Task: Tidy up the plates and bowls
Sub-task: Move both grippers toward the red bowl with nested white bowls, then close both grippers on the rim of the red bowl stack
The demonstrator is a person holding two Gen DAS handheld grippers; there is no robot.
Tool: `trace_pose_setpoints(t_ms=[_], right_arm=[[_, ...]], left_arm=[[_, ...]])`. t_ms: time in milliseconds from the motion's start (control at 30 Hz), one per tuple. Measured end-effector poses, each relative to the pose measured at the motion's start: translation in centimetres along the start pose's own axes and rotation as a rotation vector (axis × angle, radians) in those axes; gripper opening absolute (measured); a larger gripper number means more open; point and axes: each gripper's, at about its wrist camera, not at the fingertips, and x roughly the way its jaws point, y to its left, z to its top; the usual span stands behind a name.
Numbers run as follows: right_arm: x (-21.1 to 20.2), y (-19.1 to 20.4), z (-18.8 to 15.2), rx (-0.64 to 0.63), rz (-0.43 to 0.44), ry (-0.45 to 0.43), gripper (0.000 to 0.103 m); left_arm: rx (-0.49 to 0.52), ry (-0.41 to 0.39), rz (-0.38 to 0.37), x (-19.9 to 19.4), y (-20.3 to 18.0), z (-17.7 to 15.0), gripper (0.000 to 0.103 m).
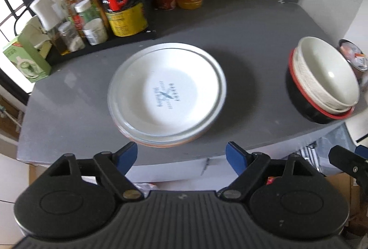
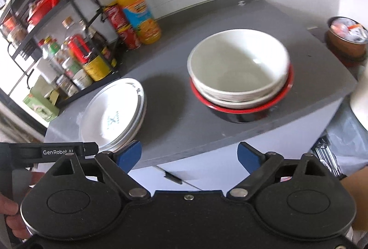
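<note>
A stack of white plates [image 1: 166, 94] lies in the middle of the grey counter [image 1: 253, 46]; the top plate carries a blue printed mark. To its right stands a nest of bowls [image 1: 322, 79]: white bowls inside a black bowl with a red rim. My left gripper [image 1: 182, 154] is open, just short of the near edge of the plates, with nothing between its blue pads. In the right wrist view the bowls [image 2: 240, 69] sit ahead and the plates [image 2: 112, 114] lie to the left. My right gripper [image 2: 189, 154] is open and empty, back from the counter's front edge.
A black rack of bottles, jars and cans [image 1: 92, 7] fills the back left of the counter, with an orange juice bottle [image 2: 138, 12] and red cans [image 2: 123, 26] beside it. A green box [image 1: 27, 60] stands at the left edge. A brown bowl of wrappers [image 2: 347, 35] sits far right.
</note>
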Motion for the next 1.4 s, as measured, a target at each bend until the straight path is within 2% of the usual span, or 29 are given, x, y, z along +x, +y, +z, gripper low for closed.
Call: trace_pose_setpoints(t_ms=[267,400,833,1033,1133,1233,1400], right_arm=[[-1.0,-2.8,0.0,0.032,-0.07,-0.029,0.095],[-1.4,-4.2,0.4,0.055,-0.078,-0.051,0.095],[0.1,-8.9,5.2,0.157,-0.102,-0.045,0.093],[1.8,-11.2,7.2,0.245,-0.074,0.004,0.087],[2.6,-11.9,8.0,0.278,-0.074,0.014,0.082],[3.6,-12.5,8.8,0.299,-0.075,0.024,0.076],[6.5,-13.5,9.2,0.338,-0.078,0.097,0.066]], left_arm=[[0.006,-0.007,-0.086,0.4,-3.4,0.3,0.083],[-0.006,-0.039,-0.119,0.5,-4.8,1.1,0.083],[-0.047,-0.039,-0.249,2.4,-8.7,6.3,0.083],[-0.052,-0.004,-0.306,4.8,-10.0,10.0,0.082],[-0.042,0.004,-0.321,5.9,-10.9,11.0,0.081],[-0.054,0.048,-0.341,7.6,-11.5,11.6,0.078],[-0.054,0.102,-0.354,9.9,-12.1,12.3,0.073]])
